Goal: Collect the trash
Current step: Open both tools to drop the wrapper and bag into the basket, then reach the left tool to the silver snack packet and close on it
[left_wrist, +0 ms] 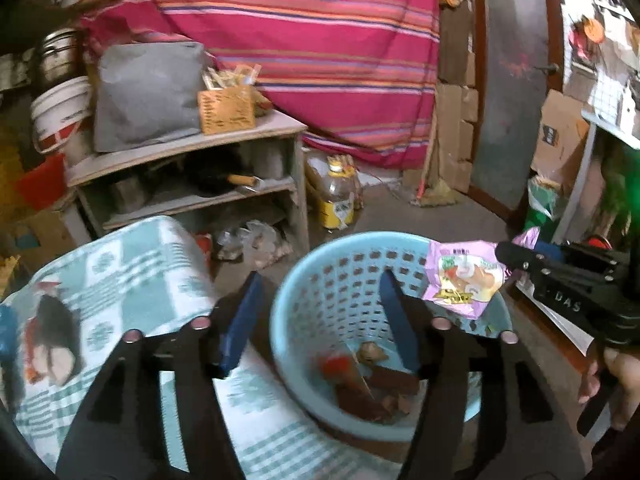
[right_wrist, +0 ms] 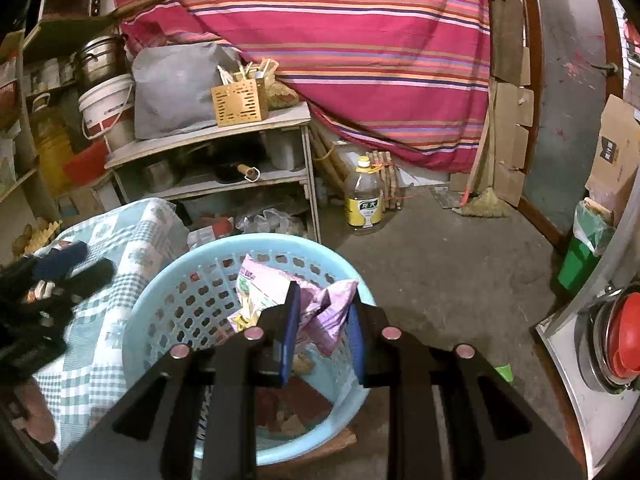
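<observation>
Two grippers are in my views. On the left I see the checked cloth (left_wrist: 120,264), and my left gripper (left_wrist: 316,316) hangs above the edge of the blue basket (left_wrist: 304,280), its jaws spread wide with nothing between them. Brown scraps (left_wrist: 380,392) lie on the basket's bottom. Further right, my right gripper (right_wrist: 322,336) pinches the crumpled pink wrapper (right_wrist: 324,312) and holds it over the basket's rim. A hand (left_wrist: 616,384) grips its handle.
</observation>
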Available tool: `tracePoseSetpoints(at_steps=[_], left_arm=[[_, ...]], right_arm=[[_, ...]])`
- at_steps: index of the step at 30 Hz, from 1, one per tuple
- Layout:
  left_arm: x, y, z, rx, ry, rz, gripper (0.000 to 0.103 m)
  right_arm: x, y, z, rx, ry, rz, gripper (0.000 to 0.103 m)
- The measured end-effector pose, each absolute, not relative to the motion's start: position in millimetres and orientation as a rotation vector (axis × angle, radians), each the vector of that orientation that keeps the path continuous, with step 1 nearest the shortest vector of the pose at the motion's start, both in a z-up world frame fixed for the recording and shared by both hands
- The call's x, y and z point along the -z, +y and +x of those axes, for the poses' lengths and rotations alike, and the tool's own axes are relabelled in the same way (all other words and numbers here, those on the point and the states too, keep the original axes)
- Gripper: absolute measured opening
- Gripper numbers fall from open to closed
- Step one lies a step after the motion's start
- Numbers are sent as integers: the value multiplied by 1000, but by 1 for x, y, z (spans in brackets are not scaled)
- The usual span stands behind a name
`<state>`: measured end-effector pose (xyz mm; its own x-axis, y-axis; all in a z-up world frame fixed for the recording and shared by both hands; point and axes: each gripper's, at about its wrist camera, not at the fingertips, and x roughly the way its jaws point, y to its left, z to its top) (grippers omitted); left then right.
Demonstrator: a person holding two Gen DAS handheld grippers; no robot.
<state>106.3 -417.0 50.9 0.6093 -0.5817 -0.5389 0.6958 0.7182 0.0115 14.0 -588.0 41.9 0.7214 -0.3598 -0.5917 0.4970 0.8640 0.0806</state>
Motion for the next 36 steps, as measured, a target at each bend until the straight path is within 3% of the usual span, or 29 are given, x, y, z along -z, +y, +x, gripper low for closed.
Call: tracePoseSetpoints(at_steps=[5, 7, 9, 11, 13, 26, 36], left_arm=[[-65, -356, 114, 625, 487, 218, 90], [-68, -331, 119, 582, 481, 218, 92], [-69, -301, 128, 526, 482, 216, 95], [-70, -271, 136, 467, 481, 213, 97], [-69, -239, 146, 389, 474, 213, 98], [-32, -72, 205, 102, 579, 101, 98], [7, -21, 235, 84, 712, 59, 97]], right_arm=[[-38, -574, 28, 462, 625, 231, 28], [-35, -567, 35, 463, 642, 230, 48], [-34, -558, 42, 471, 650, 224, 61], [-34, -549, 49, 467, 661, 219, 64], [-38, -534, 55, 467, 652, 206, 76], [-47, -405, 128, 288, 624, 145, 88], [-25, -327, 181, 157, 694, 148, 94]])
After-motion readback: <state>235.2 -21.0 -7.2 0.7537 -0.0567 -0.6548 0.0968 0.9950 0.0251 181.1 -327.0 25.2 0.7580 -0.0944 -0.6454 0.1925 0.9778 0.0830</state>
